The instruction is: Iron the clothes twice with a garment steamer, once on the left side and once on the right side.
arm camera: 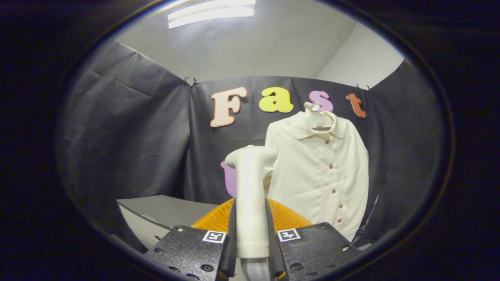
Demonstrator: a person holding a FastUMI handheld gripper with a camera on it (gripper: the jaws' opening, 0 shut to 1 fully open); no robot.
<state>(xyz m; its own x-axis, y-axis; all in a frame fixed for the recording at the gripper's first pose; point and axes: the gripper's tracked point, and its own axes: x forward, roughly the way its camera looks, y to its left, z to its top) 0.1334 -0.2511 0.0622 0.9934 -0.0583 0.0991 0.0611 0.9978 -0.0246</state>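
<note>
The gripper [250,234] had the steamer [250,195] pinched upright between its two fingers, both pressed against the handle, a ribbed hose showing just below the grip. The steamer's head tilted toward the shirt [320,171], which hung on a hanger [312,107] against the black wall, beyond the fingers and off to the right. Head and cloth looked apart, though the overlap made that hard to judge. A grey table [156,210] sat low to the left.
</note>
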